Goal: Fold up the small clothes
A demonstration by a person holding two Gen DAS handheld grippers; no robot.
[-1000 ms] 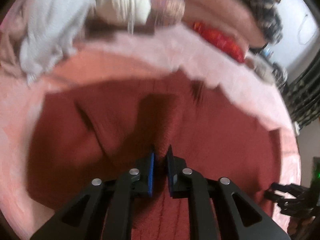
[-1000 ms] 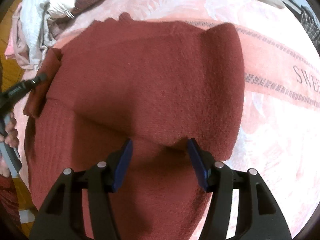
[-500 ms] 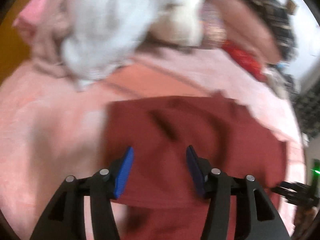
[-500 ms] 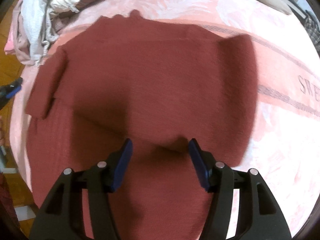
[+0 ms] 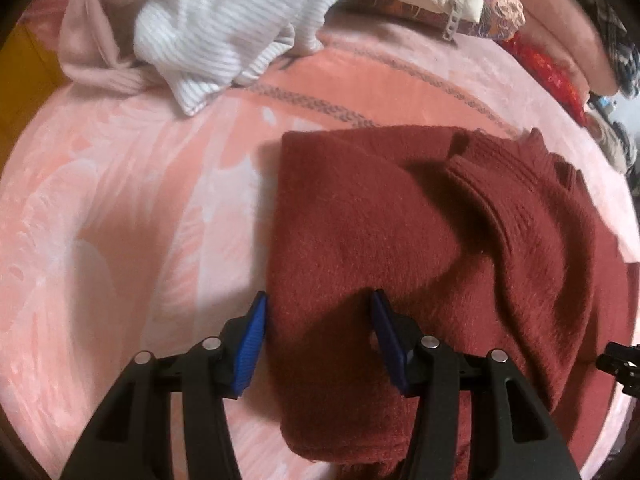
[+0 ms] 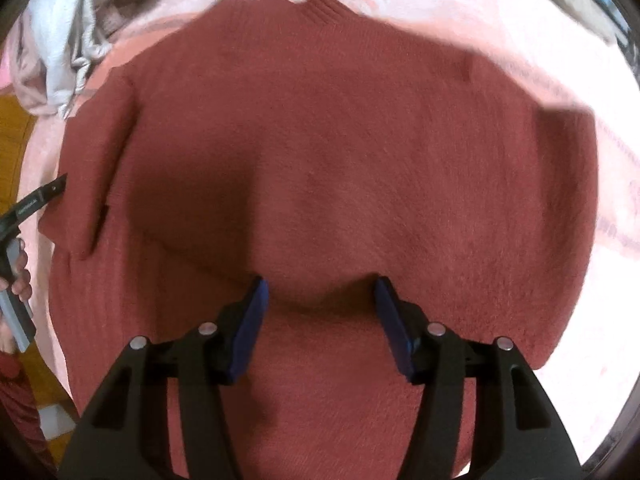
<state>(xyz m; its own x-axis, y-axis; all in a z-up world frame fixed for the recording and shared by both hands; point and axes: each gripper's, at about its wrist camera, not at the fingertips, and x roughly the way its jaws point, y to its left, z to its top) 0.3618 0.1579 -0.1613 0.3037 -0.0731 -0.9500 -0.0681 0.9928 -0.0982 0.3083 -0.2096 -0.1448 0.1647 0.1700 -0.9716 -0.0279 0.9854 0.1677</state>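
**Both grippers open over red knit sweater**

Left gripper [image 5: 318,334]: jaws spread wide, nothing held. Positioned over the left folded edge of the red sweater [image 5: 400,240]; left blue pad [image 5: 251,344] beside that edge over bare blanket, right pad above the knit. Contact with the fabric cannot be confirmed.

Right gripper [image 6: 320,322]: jaws likewise spread apart, empty, poised above the middle of the red sweater [image 6: 340,152], close to a shallow crease running between the pads.

Sweater lying flat on the pink blanket [image 5: 120,220], partly folded, one sleeve [image 5: 540,216] laid across the body, ribbed cuff uppermost. Collar at the far edge in the right wrist view.

Beyond the sweater: white ribbed garment [image 5: 232,28] and pale pink garment [image 5: 96,32], heaped at the far side of the blanket, well apart from the sweater.
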